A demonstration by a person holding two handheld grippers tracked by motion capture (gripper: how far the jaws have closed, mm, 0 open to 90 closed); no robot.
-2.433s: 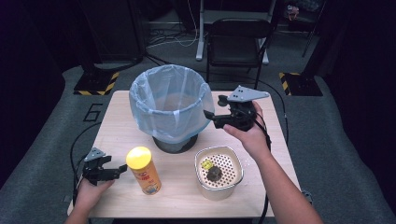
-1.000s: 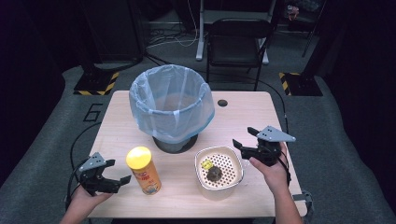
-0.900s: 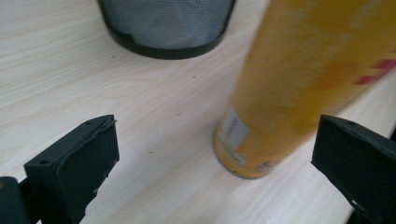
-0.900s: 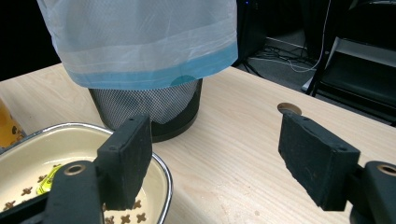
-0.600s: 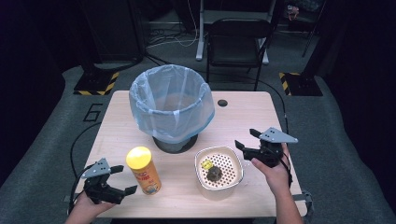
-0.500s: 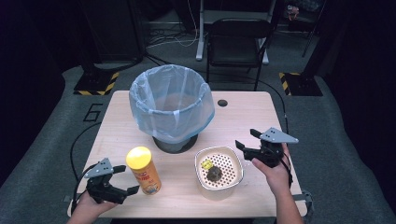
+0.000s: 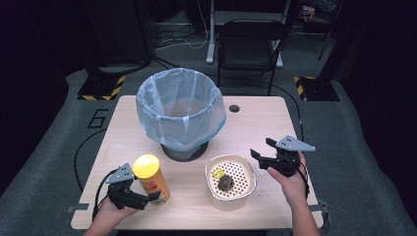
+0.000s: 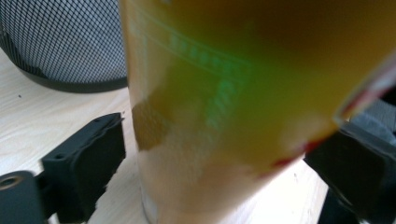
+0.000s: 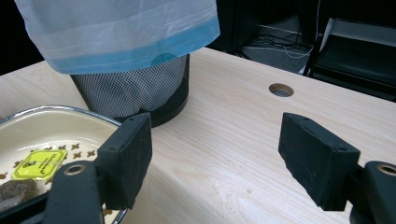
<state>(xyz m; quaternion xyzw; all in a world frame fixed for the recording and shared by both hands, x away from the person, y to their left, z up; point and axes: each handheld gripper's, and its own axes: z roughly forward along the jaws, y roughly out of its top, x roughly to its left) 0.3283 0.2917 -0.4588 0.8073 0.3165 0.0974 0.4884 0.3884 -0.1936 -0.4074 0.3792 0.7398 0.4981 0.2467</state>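
On the counter (image 7: pixel 255 118) stand three things: one yellow-lidded canister (image 7: pixel 150 179) near the front left, one mesh bin (image 7: pixel 180 114) lined with a pale blue bag at the middle, and one cream perforated bowl (image 7: pixel 231 179) at the front right. Inside the bowl lie two small items, one yellow label or scrap (image 7: pixel 217 173) and one dark lump (image 7: pixel 226 183); what the lump is cannot be made out. One round hole (image 7: pixel 234 108) sits in the counter behind the bin.

There are two grippers, one in each hand. The left gripper (image 7: pixel 143 198) sits at the front left edge with the canister between its jaws. Its jaws have just been closing. In the left gripper view the canister (image 8: pixel 233 107) stands upright on the wood, blurred and cut off at the top. A narrow gap shows between its wall and the jaw at the left of that view, while the other jaw is half hidden behind the canister, so contact there cannot be judged. The print on the canister is too blurred to read.

The right gripper (image 7: pixel 259 151) hovers just right of the bowl, its jaws apart with nothing between them. In the right gripper view the bowl's rim (image 9: pixel 65 109) is partly hidden by one jaw, and the bin (image 9: pixel 135 88) is cut off at the top.
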